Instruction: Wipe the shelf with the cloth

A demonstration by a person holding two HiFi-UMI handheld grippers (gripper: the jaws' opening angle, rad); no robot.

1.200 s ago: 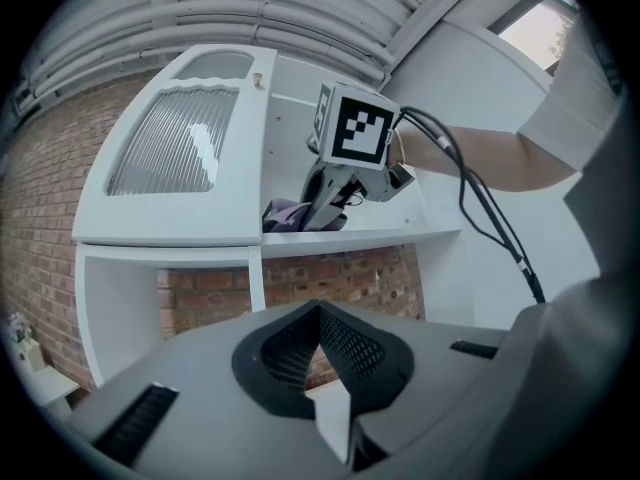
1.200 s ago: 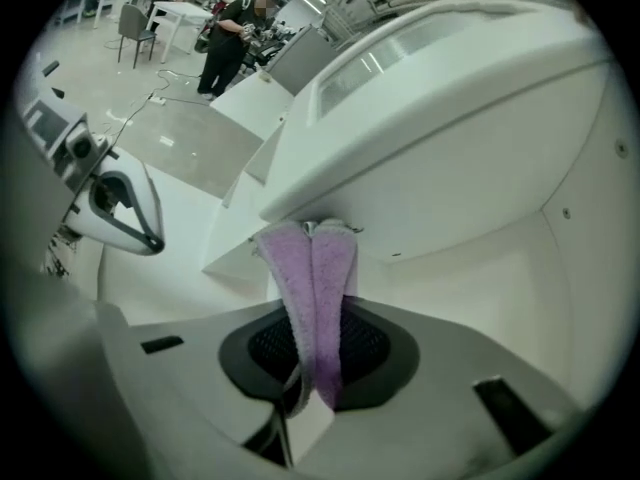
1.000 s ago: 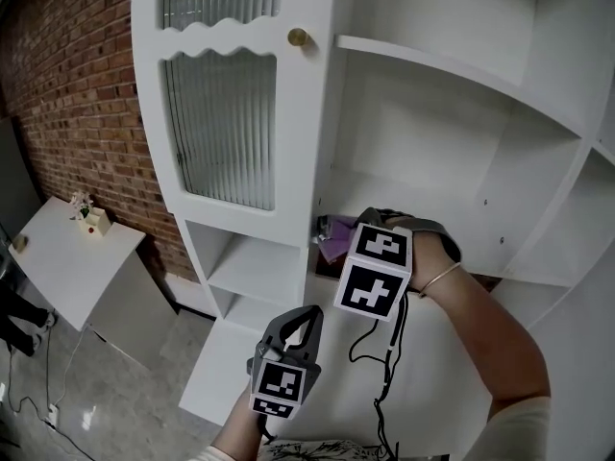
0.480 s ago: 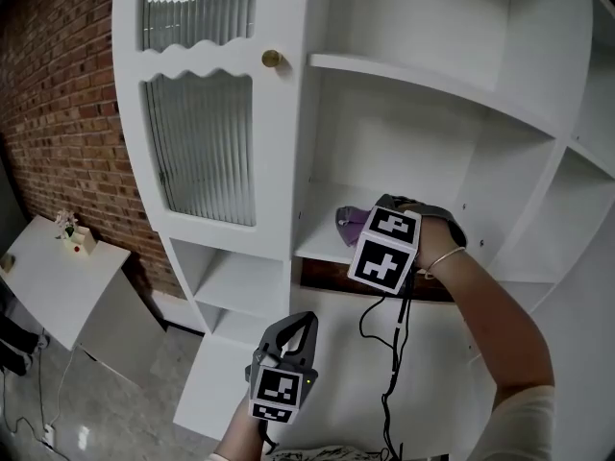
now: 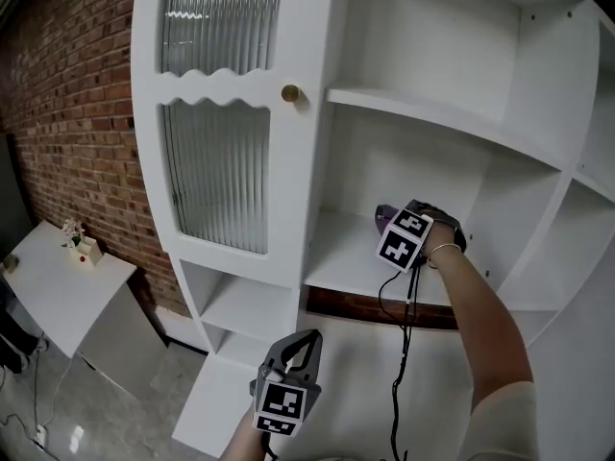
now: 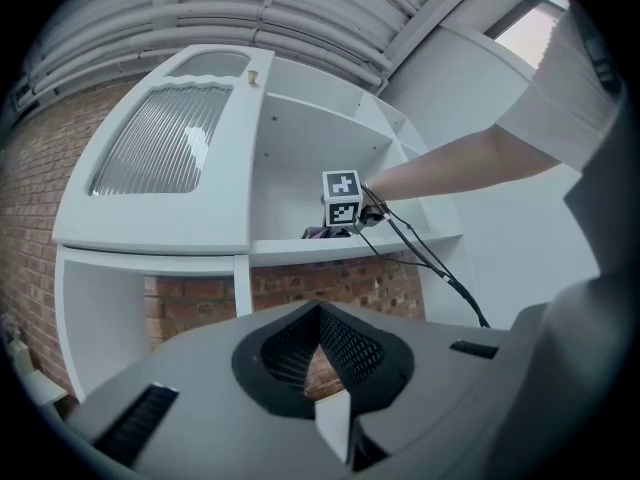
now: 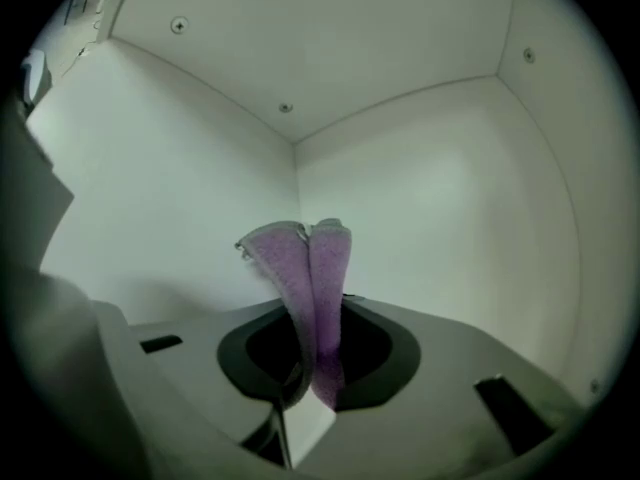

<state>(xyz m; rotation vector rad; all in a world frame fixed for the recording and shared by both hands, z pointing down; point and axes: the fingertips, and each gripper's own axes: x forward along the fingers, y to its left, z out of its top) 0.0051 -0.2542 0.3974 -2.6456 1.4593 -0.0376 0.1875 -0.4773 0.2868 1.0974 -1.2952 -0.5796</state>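
A purple cloth (image 7: 310, 268) is pinched upright in my right gripper (image 7: 318, 318), which is shut on it. In the head view that gripper (image 5: 394, 225) reaches deep into the white cabinet, low over the shelf (image 5: 346, 257), with the cloth (image 5: 386, 217) showing just past its marker cube. The right gripper view faces the compartment's back corner. My left gripper (image 5: 299, 342) hangs low in front of the cabinet, well below the shelf. Its jaws (image 6: 320, 313) are shut with nothing between them. From there the cloth (image 6: 316, 233) shows on the shelf edge.
A ribbed glass door (image 5: 216, 171) with a brass knob (image 5: 290, 93) stands left of the open compartment. Another shelf (image 5: 432, 113) lies above. A black cable (image 5: 404, 344) hangs from the right gripper. A brick wall and a small white table (image 5: 53, 281) are at the left.
My right gripper has moved right and deeper along the shelf with the cloth. The head view has tilted up a little. The left gripper stays low and shut.
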